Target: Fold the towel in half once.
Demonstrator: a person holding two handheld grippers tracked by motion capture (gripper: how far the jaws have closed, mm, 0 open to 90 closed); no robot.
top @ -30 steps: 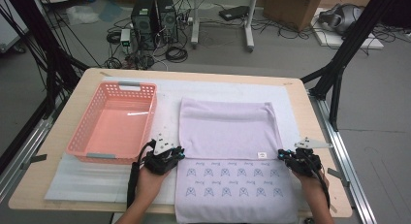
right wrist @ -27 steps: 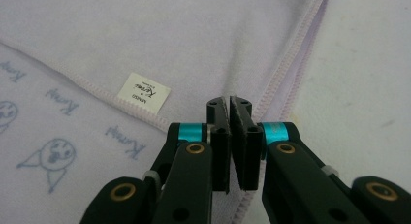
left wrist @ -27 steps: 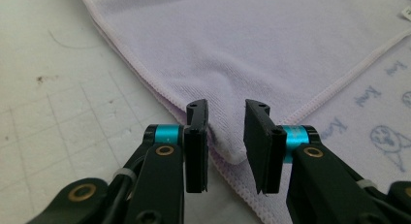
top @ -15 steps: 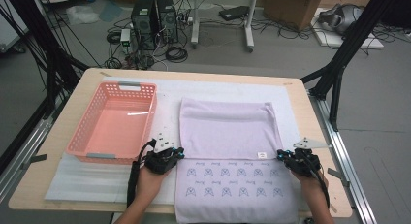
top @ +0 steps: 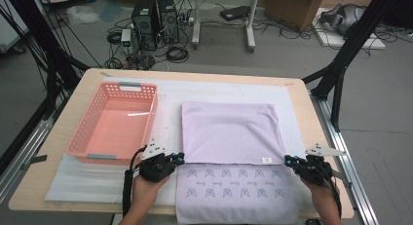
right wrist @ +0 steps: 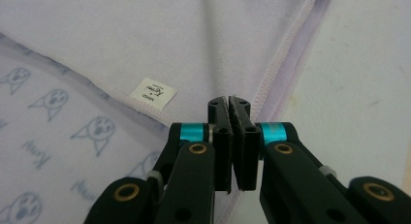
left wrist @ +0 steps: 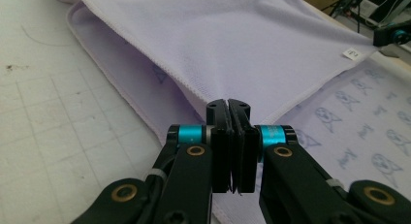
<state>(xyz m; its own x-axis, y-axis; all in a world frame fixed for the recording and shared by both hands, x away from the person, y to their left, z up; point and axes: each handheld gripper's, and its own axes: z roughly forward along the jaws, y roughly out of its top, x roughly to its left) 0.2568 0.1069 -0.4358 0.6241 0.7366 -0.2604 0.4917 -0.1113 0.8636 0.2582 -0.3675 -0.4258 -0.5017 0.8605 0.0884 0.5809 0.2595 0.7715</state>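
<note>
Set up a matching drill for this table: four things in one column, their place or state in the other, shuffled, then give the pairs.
Things
1. basket
2. towel
3. left gripper
4. white label

Place or state
A. at the towel's left side, jaws shut
B. on the folded flap's corner, near the right gripper
C. pink, on the left of the table
D. lilac, its plain side folded over the printed side

Pairs: 1-C, 2-D, 3-A, 4-B
</note>
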